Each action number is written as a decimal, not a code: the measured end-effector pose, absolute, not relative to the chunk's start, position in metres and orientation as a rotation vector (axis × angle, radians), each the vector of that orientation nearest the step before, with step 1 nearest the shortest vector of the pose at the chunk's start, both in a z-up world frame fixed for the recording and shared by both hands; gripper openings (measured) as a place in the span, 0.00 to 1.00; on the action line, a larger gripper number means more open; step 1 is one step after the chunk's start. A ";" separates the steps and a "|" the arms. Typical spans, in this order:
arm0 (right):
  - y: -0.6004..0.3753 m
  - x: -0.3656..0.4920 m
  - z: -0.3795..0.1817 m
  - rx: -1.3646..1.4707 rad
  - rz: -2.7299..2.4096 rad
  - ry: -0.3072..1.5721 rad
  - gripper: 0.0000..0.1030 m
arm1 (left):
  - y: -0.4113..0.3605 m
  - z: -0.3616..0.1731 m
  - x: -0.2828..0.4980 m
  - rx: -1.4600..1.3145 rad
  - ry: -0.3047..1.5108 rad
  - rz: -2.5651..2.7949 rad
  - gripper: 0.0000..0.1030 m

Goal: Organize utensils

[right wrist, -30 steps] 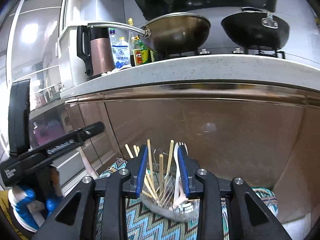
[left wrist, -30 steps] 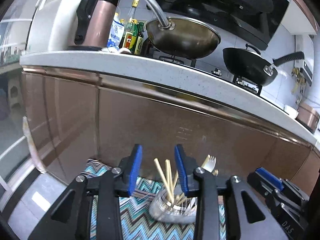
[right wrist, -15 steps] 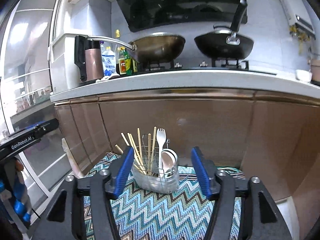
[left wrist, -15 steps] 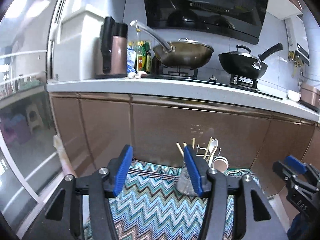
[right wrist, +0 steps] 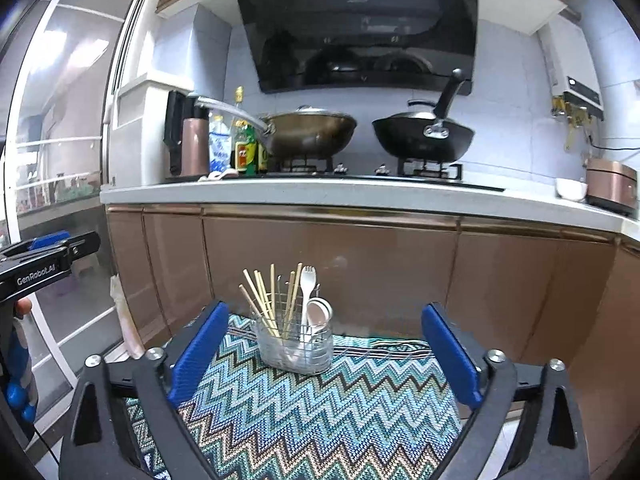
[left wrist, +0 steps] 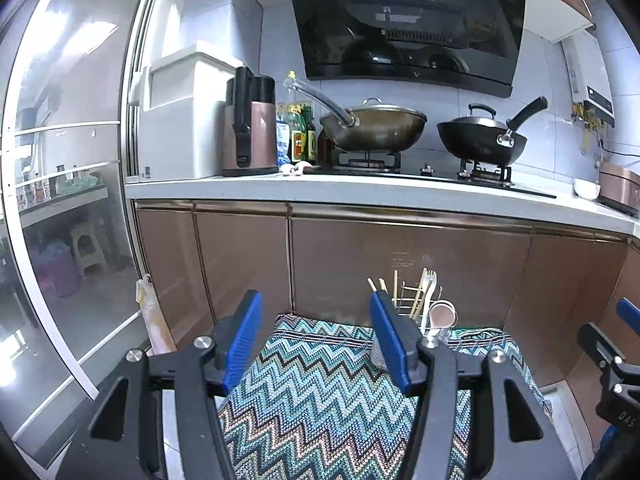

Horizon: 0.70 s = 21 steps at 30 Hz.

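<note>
While your right gripper point(right wrist: 322, 356) was spreading its jaws, with nothing clamped between the pads, the utensil holder point(right wrist: 295, 346) stood ahead of it and apart from both fingers, upright on the zigzag mat point(right wrist: 320, 412). Your left gripper point(left wrist: 316, 340) was parting more slowly and was also empty; from its camera the holder sat beyond and behind its right-hand finger. Chopsticks point(right wrist: 260, 300), a white fork point(right wrist: 307, 280) and a pale spoon point(right wrist: 318, 314) stood handle-down or leaning inside, so I judge you had finished sorting and held both grippers wide to clear the tall handles.

That right-hand finger hid most of the holder's body from the left camera. Inside the wire basket the lower ends of the utensils blurred together, and I could not count the chopsticks. The mat's near edge was cut off under both grippers.
</note>
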State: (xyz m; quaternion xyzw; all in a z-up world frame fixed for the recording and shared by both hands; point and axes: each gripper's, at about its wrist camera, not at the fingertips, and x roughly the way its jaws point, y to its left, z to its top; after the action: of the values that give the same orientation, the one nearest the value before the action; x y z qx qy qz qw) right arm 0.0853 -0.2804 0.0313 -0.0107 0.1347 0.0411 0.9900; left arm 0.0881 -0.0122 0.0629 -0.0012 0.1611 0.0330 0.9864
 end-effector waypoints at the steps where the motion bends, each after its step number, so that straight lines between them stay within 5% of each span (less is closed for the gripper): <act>1: -0.283 0.081 0.033 -0.013 0.071 0.262 0.99 | -0.012 0.064 0.086 0.001 0.317 0.068 0.53; 9: -0.302 0.068 0.033 0.028 -0.020 0.261 1.00 | -0.012 0.072 0.056 0.021 0.214 0.095 0.67; 21: -0.323 0.047 0.038 0.027 -0.106 0.220 1.00 | -0.010 0.081 0.043 0.014 0.200 0.082 0.70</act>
State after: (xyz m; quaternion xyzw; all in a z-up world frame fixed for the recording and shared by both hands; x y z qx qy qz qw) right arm 0.0470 -0.3226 0.0376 0.0137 0.1099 -0.0531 0.9924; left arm 0.0425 -0.0098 0.0807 0.0070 0.0996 0.0412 0.9942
